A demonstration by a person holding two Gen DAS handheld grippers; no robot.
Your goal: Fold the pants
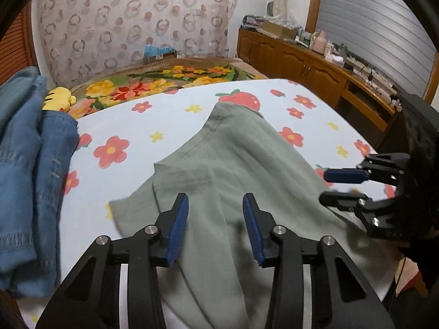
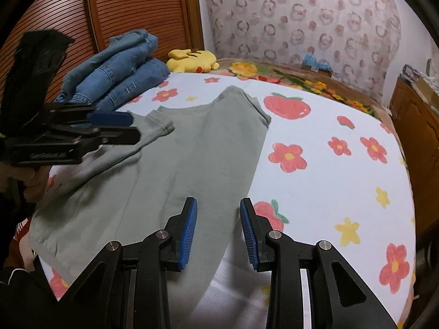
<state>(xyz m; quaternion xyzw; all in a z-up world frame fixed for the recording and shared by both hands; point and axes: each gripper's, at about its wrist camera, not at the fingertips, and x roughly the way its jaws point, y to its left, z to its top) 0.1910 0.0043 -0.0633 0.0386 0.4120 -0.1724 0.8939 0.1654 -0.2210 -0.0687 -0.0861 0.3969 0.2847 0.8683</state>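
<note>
Grey-green pants (image 1: 236, 159) lie spread on the flowered bedsheet (image 1: 131, 148), folded over on themselves, legs running away from me. They also show in the right wrist view (image 2: 192, 148). My left gripper (image 1: 215, 205) is open and empty, hovering just above the near part of the pants. It shows from the side in the right wrist view (image 2: 126, 128), over the pants' left edge. My right gripper (image 2: 218, 211) is open and empty above the pants' right edge. It shows in the left wrist view (image 1: 326, 186) at the right.
A pile of folded blue jeans (image 1: 30, 170) sits at the bed's left side, also in the right wrist view (image 2: 115, 76). A yellow plush toy (image 2: 192, 60) lies behind it. A wooden cabinet (image 1: 307, 68) runs along the right of the bed.
</note>
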